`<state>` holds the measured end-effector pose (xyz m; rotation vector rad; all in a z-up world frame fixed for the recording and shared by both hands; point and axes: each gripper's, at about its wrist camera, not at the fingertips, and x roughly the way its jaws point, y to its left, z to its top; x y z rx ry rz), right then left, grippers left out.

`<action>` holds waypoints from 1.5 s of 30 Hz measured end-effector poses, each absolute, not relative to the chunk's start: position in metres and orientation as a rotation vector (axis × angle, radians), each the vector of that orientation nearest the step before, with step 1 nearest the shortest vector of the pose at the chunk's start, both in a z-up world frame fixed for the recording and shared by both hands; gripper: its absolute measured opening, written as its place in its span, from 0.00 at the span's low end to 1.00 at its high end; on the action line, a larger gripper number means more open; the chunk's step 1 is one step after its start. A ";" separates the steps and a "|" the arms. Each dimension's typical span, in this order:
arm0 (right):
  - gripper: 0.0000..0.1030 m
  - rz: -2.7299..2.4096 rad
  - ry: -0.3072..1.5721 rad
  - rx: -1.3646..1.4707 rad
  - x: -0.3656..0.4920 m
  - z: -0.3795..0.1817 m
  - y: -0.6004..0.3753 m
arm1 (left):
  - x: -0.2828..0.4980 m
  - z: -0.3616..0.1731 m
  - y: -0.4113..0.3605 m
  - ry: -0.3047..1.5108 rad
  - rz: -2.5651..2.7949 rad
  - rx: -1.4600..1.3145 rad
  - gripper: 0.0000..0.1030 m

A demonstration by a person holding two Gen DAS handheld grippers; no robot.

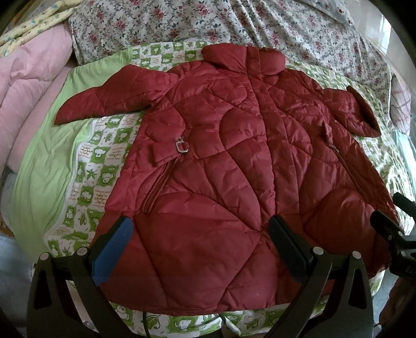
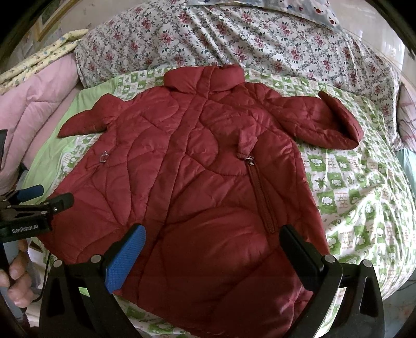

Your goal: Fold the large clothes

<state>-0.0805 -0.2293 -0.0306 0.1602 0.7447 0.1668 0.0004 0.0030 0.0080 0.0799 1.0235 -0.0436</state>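
Note:
A dark red quilted jacket (image 1: 234, 161) lies flat and spread out on a green-and-white patterned sheet (image 1: 91, 166), collar far, hem near, both sleeves out to the sides. It also shows in the right wrist view (image 2: 208, 187). My left gripper (image 1: 200, 234) is open above the hem's left half, holding nothing. My right gripper (image 2: 213, 241) is open above the hem's right half, holding nothing. The right gripper shows at the right edge of the left wrist view (image 1: 392, 218); the left gripper shows at the left edge of the right wrist view (image 2: 46, 200).
A floral duvet (image 1: 208, 23) is bunched behind the jacket's collar. A pink quilt (image 1: 28, 88) lies along the left. A plain green sheet border (image 1: 44, 176) runs at the left. The bed drops off at the right (image 2: 405, 166).

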 end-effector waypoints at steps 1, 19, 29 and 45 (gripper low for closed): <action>1.00 0.167 0.744 0.161 -0.081 -0.030 -0.229 | 0.000 0.008 0.003 1.019 -0.050 0.067 1.00; 1.00 0.183 0.729 0.188 -0.082 -0.027 -0.234 | 0.001 0.007 0.003 1.019 -0.068 0.035 1.00; 1.00 0.185 0.727 0.190 -0.083 -0.027 -0.233 | 0.001 0.007 0.004 1.016 -0.067 0.034 1.00; 1.00 0.185 0.709 0.204 -0.073 -0.022 -0.240 | 0.013 -0.003 0.000 1.128 -0.108 0.019 1.00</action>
